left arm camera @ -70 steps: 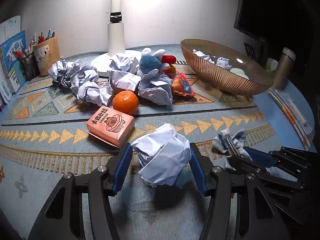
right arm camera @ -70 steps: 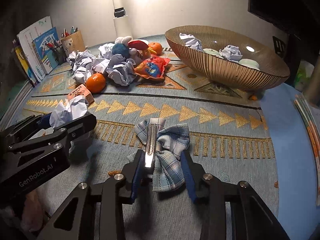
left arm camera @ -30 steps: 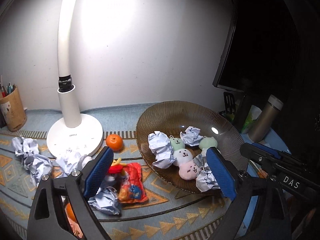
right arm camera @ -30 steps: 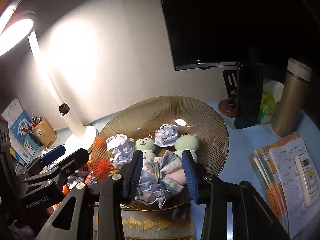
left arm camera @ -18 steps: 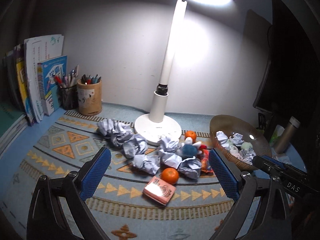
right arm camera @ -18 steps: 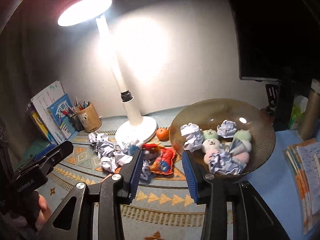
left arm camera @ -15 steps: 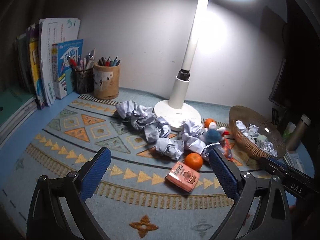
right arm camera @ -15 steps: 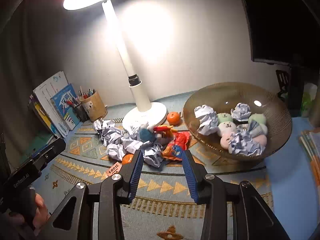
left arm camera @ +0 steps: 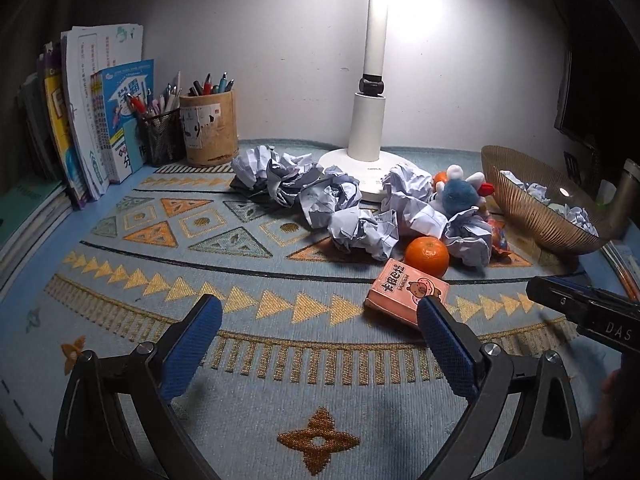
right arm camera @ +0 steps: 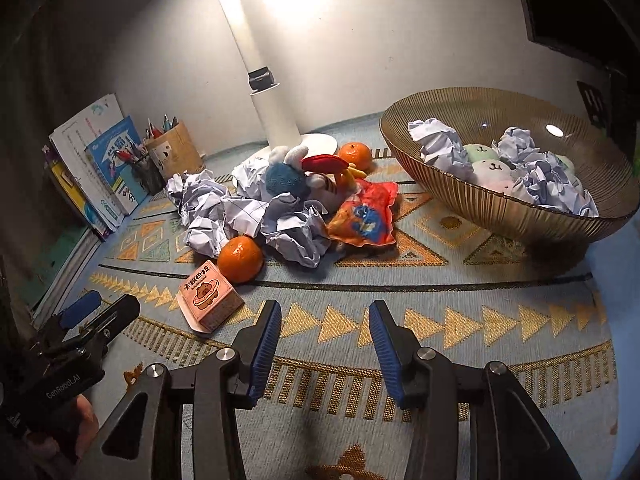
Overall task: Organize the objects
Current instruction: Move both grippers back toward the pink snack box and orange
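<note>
Right now your left gripper (left arm camera: 320, 322) is spread wide and holds nothing, hovering low over the patterned mat (left arm camera: 168, 264). Far left on the desk, books (left arm camera: 80, 120) stand against the wall, with a mesh pen holder (left arm camera: 162, 140) and a round pen cup (left arm camera: 208, 128) just beside them. Moving along, crumpled paper balls (left arm camera: 340, 208) lie in a loose heap in front of the white lamp base (left arm camera: 360, 176). A blue plush toy (right arm camera: 286, 178) sits among them, and a red snack packet (right arm camera: 366, 218) lies just right of the heap. One orange (right arm camera: 240, 254) rests at the near edge of the paper, touching it; a second orange (right arm camera: 354, 154) sits further back by the lamp base. The pink box (right arm camera: 208, 300) lies on the mat just in front of the nearer orange, close to your left gripper's right finger. Your right gripper (right arm camera: 325, 328) is also parted, moderately, with nothing between its pads, over bare mat. At far right the ribbed bowl (right arm camera: 480, 200) holds more paper balls (right arm camera: 440, 144) and small round plush toys (right arm camera: 492, 170).
</note>
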### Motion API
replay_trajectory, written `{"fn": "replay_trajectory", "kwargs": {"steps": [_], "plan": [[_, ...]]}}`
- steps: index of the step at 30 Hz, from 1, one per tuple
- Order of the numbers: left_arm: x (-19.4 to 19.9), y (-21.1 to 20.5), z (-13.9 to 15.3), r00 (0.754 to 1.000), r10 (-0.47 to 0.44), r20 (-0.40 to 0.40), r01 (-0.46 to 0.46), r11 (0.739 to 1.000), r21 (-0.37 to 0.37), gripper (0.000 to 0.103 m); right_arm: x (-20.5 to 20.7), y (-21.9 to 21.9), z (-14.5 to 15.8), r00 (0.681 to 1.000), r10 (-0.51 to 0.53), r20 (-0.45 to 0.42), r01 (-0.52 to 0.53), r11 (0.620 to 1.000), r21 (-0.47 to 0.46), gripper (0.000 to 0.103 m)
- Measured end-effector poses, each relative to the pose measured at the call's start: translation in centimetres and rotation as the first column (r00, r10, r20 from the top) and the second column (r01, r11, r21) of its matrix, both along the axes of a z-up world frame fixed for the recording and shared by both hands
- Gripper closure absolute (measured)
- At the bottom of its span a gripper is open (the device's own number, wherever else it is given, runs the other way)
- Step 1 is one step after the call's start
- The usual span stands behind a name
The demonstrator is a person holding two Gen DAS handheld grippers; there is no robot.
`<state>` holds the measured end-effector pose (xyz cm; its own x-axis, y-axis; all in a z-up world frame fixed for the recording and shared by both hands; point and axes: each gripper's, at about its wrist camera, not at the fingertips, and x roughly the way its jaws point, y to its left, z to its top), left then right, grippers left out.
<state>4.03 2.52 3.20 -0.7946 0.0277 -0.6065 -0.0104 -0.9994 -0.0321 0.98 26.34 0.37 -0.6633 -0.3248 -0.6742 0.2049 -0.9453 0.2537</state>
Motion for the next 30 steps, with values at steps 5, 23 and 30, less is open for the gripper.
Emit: {"fn": "replay_trajectory", "kwargs": {"steps": [5, 23, 30], "plan": [[-0.7, 1.3, -0.5, 0.996, -0.059, 0.062, 0.061, 0.997, -0.035, 0.005, 0.0, 0.0, 0.1, 1.000, 0.007, 0.004, -0.007, 1.000, -0.012, 0.059], [-4.1, -3.6, -2.0, 0.974, 0.058, 0.219, -0.051, 0.998, -0.037, 0.009, -3.3, -4.2, 0.2, 0.982, 0.166, 0.093, -0.165, 0.986, -0.016, 0.058], [-4.0, -1.9, -1.2, 0.980, -0.070, 0.186, 0.059, 0.996, 0.063, 0.011, -5.3, -7.9, 0.0, 0.982, 0.175, 0.070, -0.180, 0.980, 0.079, 0.059]]}}
